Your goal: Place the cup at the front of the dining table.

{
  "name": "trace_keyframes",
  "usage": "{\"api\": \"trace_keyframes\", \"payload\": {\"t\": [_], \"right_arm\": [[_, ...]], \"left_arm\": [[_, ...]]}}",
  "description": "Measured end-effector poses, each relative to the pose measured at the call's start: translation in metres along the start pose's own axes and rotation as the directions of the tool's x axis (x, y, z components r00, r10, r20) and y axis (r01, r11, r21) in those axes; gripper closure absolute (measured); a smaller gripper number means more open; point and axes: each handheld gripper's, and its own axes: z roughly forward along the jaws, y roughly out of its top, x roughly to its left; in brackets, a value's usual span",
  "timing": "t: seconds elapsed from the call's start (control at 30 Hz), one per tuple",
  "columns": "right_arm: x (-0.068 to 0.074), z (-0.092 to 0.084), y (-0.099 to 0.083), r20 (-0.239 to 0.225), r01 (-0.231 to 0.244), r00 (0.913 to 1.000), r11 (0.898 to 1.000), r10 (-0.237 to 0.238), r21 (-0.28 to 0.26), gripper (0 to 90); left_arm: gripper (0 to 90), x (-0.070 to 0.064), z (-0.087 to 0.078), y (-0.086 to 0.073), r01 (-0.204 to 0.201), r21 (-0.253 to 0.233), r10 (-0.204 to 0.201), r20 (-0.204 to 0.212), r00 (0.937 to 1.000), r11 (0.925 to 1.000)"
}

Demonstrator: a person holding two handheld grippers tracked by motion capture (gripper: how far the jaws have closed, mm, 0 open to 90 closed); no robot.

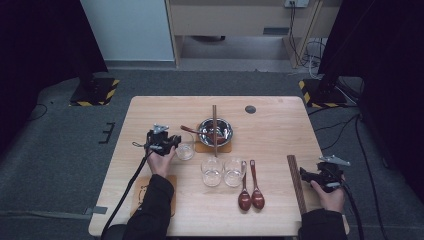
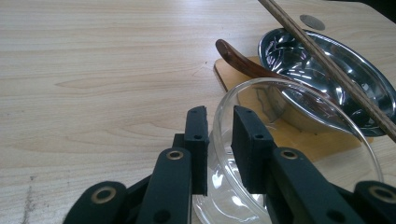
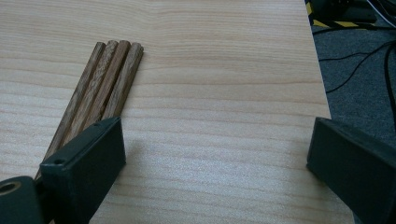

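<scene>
High view: a person seated at the near edge of a pale wooden table (image 1: 165,107) works a table setting. The left gripper (image 1: 172,141) pinches the rim of a clear glass cup (image 1: 186,150), which stands toward the table's left half, just beside a round steel bowl (image 1: 215,131) on a thin wooden coaster (image 1: 200,147). A pair of brown chopsticks (image 1: 215,120) lies across the bowl, and a dark red spoon (image 1: 189,130) leans into it. Two more clear glasses (image 1: 222,171) and two red-brown spoons (image 1: 251,192) wait near the front edge, with a second coaster (image 1: 172,182) near the front left corner, partly under the sleeve. One place looks nearly laid, the rest apparently unplaced.

Left gripper view: the black jaws stand close together, one inside and one outside the cup's (image 2: 299,154) wall; whether the pads press the glass is hard to tell through it. The cup's base is cut off below.

Right gripper view: the right gripper (image 3: 217,154) rests wide apart near the right edge, holding nothing, beside a bundle of four wooden chopsticks (image 3: 100,93) whose near ends hide behind one jaw.
</scene>
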Motion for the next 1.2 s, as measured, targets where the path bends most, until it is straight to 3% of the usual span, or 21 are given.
{"api": "trace_keyframes", "payload": {"t": [0.4,0.53,0.83,1.1,1.2], "right_arm": [[0.000,0.000,0.000,0.001,0.000,1.0000,1.000,0.000,-0.001,4.3],[0.000,0.000,0.000,0.001,0.000,1.0000,1.000,0.000,-0.001,4.3],[0.000,0.000,0.000,0.001,0.000,1.0000,1.000,0.000,-0.001,4.3],[0.000,0.000,0.000,0.001,0.000,1.0000,1.000,0.000,-0.001,4.3],[0.000,0.000,0.000,0.001,0.000,1.0000,1.000,0.000,-0.001,4.3]], "left_arm": [[75.0,0.001,0.002,0.000,0.013,-0.010,-0.012,0.014,0.9998,0.9999],[72.4,0.003,-0.001,0.000,0.019,-0.030,-0.018,0.044,0.9989,0.9994],[60.5,0.003,-0.033,0.001,-0.029,-0.114,0.040,0.097,0.9944,0.9930],[54.0,0.008,-0.058,-0.004,-0.044,-0.152,0.062,0.117,0.9912,0.9873],[48.8,0.009,-0.065,-0.008,-0.070,-0.156,0.087,0.101,0.9910,0.9852]]}}
